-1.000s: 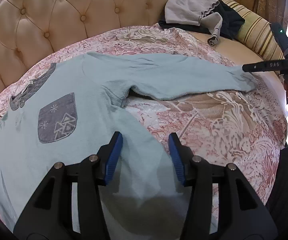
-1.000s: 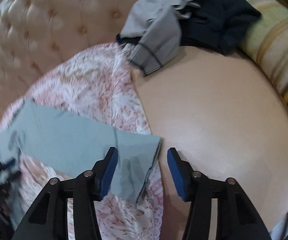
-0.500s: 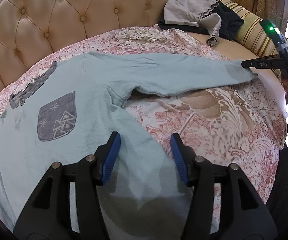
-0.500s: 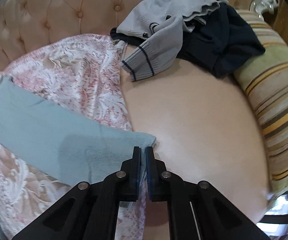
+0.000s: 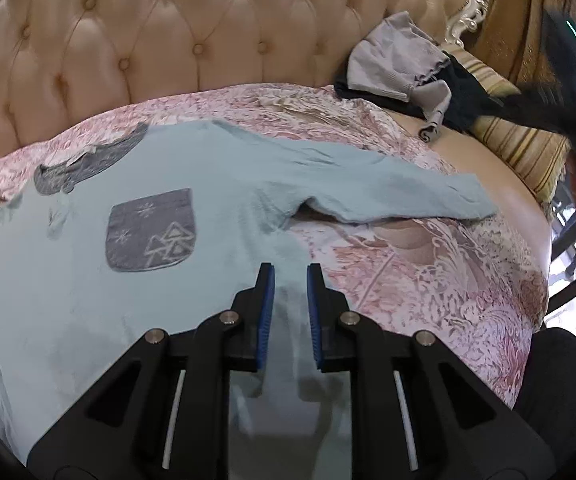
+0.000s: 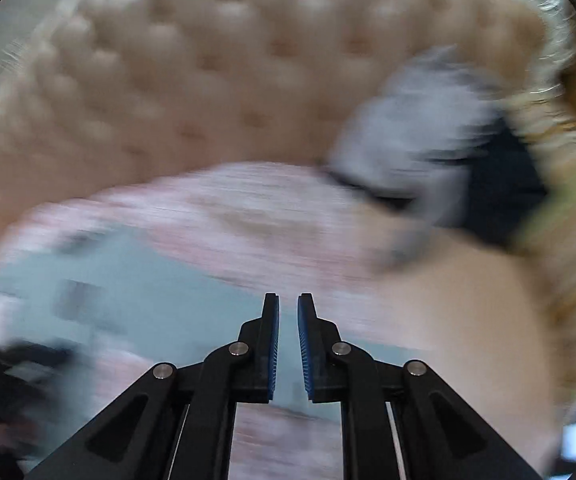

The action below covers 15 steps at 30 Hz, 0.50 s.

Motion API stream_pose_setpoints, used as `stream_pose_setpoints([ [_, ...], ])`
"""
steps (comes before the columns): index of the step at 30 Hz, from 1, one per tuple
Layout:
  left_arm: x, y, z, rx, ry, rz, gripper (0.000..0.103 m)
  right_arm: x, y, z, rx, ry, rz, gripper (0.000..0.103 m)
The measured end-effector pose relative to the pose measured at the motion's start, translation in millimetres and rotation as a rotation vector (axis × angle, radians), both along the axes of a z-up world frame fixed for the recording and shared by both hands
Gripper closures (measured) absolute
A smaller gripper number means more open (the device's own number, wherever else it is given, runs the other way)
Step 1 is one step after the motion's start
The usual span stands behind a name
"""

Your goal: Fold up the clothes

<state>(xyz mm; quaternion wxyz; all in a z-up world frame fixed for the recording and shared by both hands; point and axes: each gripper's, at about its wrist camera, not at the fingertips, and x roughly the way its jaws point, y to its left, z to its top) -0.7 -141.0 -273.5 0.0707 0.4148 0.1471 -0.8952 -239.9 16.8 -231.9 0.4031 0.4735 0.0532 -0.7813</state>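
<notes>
**Item:** pale blue long-sleeved shirt (image 5: pixel 207 184) with a grey chest pocket (image 5: pixel 149 236). It lies spread flat, front up, on the flowered bedspread (image 5: pixel 428 280).

**Sleeve:** one sleeve (image 5: pixel 388 188) reaches out to the side. Its cuff (image 5: pixel 480 208) lies loose near the bare mattress.

**Handling:** probably light, soft and limp. It sags from any single pinch and drags on the spread. Best taken at seams and edges: the cuff, the shoulder, the side hem.

**Left gripper** (image 5: pixel 290 268): low over the shirt's side edge. The jaws have just been closing and now stand narrowly apart with cloth in the gap. Whether they pinch it cannot be told.

**Right gripper** (image 6: pixel 288 298): in a blurred view, clear of the cuff. The jaws have just been opening and are slightly parted, holding nothing.

**Surroundings:**
- tufted headboard (image 5: pixel 167 40) behind
- grey sweater (image 5: pixel 396 64) heaped on a dark garment (image 5: pixel 472 92) at the far corner
- striped pillow (image 5: pixel 528 152) beside them

None of these touches the shirt, and the fold area looks unobstructed.
</notes>
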Motion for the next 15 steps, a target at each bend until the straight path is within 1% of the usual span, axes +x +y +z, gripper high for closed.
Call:
stream_pose_setpoints([
  [1,-2.8,3.7,-1.2,-0.006,-0.003,-0.007,0.084,4.4,-18.5,-1.7,-0.051,-0.054,0.052,0.088],
  [2,-4.3,5.0,-2.5,-0.015,-0.010,0.010,0.084,9.9,-43.2,-11.7,-0.073,-0.112,0.111,0.087],
  [4,-12.1,5.9,-12.0,-0.020,-0.061,0.026,0.084,19.5,-97.0,-37.0,-0.106,-0.205,0.222,0.087],
  [6,-12.5,3.4,-16.9,-0.005,-0.083,0.036,0.085,18.6,-130.2,-63.0,-0.054,-0.262,0.239,0.087],
  [8,-8.8,3.7,-15.6,-0.023,-0.104,0.030,0.085,12.9,-148.2,-84.2,0.028,-0.245,0.223,0.088],
  [9,-6.4,3.8,-15.3,-0.028,-0.110,0.027,0.085,8.7,-152.4,-93.2,0.059,-0.240,0.212,0.093],
  [10,-0.5,4.5,-15.5,-0.034,-0.110,0.022,0.085,3.6,-150.6,-99.4,0.063,-0.251,0.197,0.101],
  [12,11.4,6.0,-16.0,-0.046,-0.109,0.011,0.085,-5.5,-145.8,-105.6,0.045,-0.264,0.188,0.103],
  [15,32.7,8.9,-14.8,-0.061,-0.103,0.003,0.085,-7.8,-147.2,-106.2,0.047,-0.254,0.205,0.103],
])
